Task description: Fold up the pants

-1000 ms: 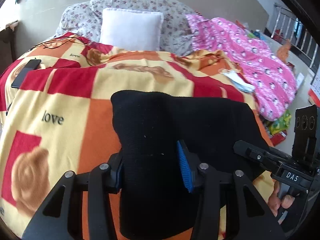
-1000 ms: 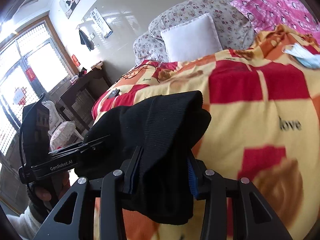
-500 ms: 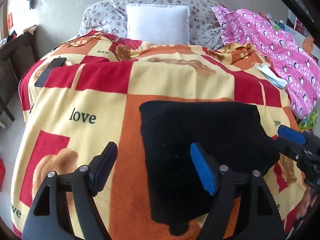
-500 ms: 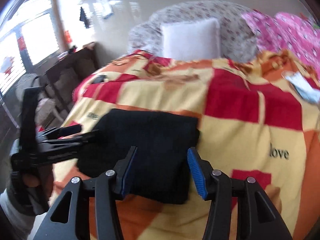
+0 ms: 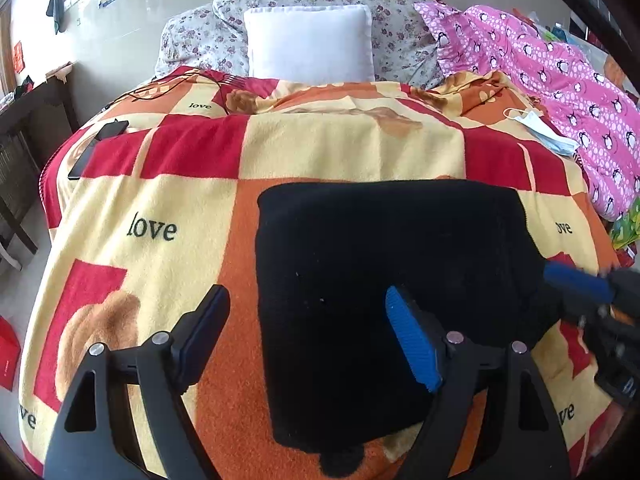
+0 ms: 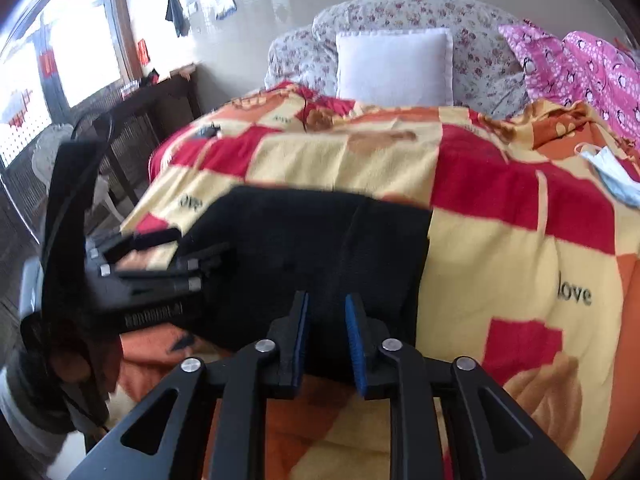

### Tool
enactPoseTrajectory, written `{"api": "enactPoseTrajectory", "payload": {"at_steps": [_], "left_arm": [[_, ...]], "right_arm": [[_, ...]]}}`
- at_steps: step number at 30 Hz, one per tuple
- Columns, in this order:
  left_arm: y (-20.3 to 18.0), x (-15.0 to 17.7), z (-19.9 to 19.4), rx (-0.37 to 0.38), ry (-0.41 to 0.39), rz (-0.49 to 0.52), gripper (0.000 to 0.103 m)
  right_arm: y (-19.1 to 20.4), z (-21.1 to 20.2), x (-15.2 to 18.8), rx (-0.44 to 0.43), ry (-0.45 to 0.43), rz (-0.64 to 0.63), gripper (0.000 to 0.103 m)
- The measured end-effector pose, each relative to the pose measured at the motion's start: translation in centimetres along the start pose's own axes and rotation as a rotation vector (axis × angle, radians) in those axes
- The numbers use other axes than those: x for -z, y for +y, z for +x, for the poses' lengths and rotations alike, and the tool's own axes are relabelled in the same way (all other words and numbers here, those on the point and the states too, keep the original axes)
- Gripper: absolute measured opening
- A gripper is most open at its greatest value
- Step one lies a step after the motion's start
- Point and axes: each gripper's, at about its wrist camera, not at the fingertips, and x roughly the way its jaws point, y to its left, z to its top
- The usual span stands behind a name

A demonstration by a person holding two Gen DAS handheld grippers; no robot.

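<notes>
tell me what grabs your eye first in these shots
The folded black pants lie flat near the front edge of a loud red, orange and yellow "love" blanket. Behind them a white pillow leans on floral bedding, and a pink penguin-print quilt is heaped along the right side.

The pants [image 5: 392, 280] are matt black knit cloth lying on a fuzzy fleece blanket [image 5: 320, 152], the left tool [image 5: 308, 336] is matt black plastic with ribbed blue pads [image 5: 412, 340] and shiny metal rivets, and the far wall looks glossy.
</notes>
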Motion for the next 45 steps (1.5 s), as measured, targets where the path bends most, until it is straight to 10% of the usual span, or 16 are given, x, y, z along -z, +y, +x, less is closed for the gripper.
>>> {"api": "enactPoseTrajectory", "payload": {"at_steps": [45], "left_arm": [[0.6, 3.1, -8.1, -0.067, -0.206, -0.041, 0.081]], "right_arm": [[2.5, -3.7, 0.7, 0.056, -0.097, 0.045, 0.081]]}}
